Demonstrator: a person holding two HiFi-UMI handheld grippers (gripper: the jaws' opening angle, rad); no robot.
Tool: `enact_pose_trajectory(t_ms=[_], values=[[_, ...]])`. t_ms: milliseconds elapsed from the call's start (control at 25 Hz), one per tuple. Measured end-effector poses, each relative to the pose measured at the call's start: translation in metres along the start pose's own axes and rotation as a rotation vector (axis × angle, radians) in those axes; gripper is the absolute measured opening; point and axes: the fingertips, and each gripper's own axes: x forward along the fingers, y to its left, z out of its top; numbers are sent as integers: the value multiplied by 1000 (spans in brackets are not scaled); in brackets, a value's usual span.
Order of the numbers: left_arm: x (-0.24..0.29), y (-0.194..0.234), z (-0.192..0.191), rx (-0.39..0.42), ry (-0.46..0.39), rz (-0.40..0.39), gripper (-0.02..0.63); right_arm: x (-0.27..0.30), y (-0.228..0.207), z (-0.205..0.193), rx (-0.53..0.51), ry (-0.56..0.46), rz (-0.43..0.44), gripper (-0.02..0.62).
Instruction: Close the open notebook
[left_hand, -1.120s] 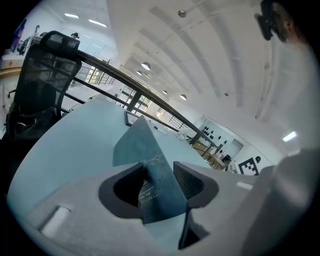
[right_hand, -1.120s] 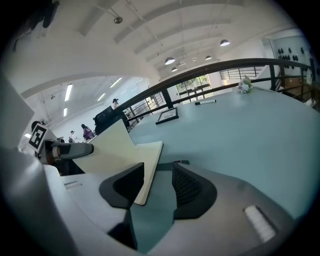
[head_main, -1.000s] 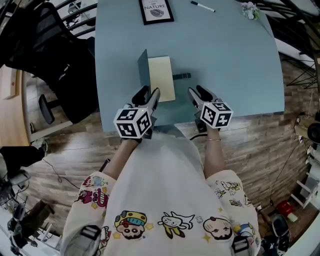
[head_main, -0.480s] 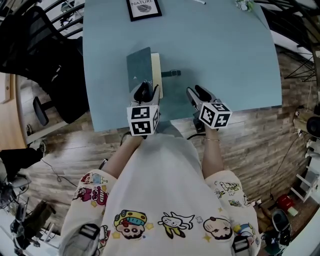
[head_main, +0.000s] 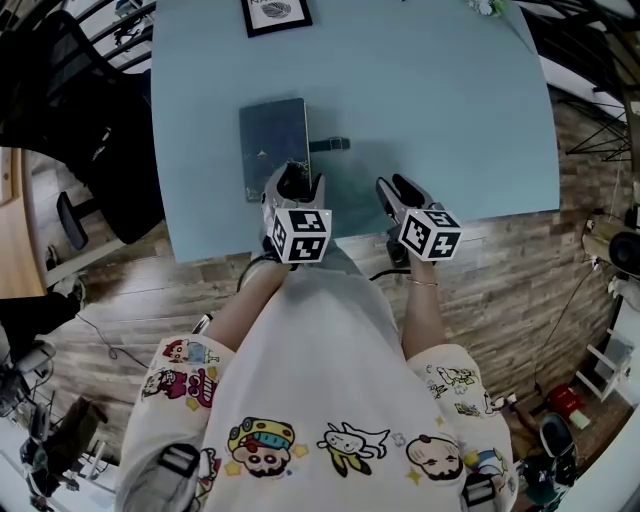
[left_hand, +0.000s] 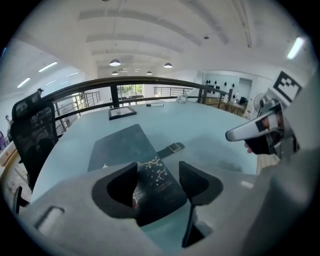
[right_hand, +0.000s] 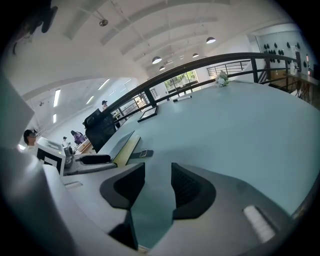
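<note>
**Position of workpiece.** The notebook (head_main: 273, 148) lies on the pale blue table (head_main: 440, 100), near its front edge and on my left. The cover is down and looks flat from the head view. I judge the closing step essentially done.

**Jaw state.** The jaws of my left gripper (head_main: 298, 181) stand wide apart and have just been opening. The near end of the notebook shows in the gap between them, but neither pad presses on it. The jaws of my right gripper (head_main: 397, 190) are also apart, with only bare table between them, well to the right of the notebook.

**Materials and shapes.**
- Cover: dark slate, matt, rectangular, with a fine white blossom-branch print at the near end.
- Page block: cream, visible as an edge on the side facing my right gripper.
- Closure strap (head_main: 329, 145): a dark band with a small pale clasp, lying loose on the table at the notebook's right edge.
- Table: smooth, slightly reflective.

**Handling estimate.** The notebook is probably light. The cover appears stiff enough to move as one board, while the pages would flex and fan if pinched alone. On the smooth table the whole book could slide under a sideways push.

**Recommended hold.** Pinch the cover at its free long edge, or press down flat on it. Take the limp strap by its clasp end.
</note>
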Motion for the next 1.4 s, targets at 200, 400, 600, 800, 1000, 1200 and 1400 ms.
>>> enact_pose_trajectory(t_ms=[200,400,600,800,1000,1200,1400], values=[[14,-8,-15,92,51,-4,170,-4,-9,-5,14,5,-14,176],[15,-9,-14,78,41,-19,172,-6,-15,-6,23,-4,-18,176],[11,-4,-6,29,15,-30,184,-7,-12,2,7,-22,-11,176],[-5,10,12,-23,-36,-37,186,-9,2,15,-25,-45,7,176],[-27,40,35,-76,-101,-40,187,-5,31,33,-61,-84,34,178],[-56,72,59,-145,-172,-29,187,-3,68,61,-139,-138,82,179],[-85,98,71,-217,-236,-55,187,-4,111,94,-232,-219,128,179]])
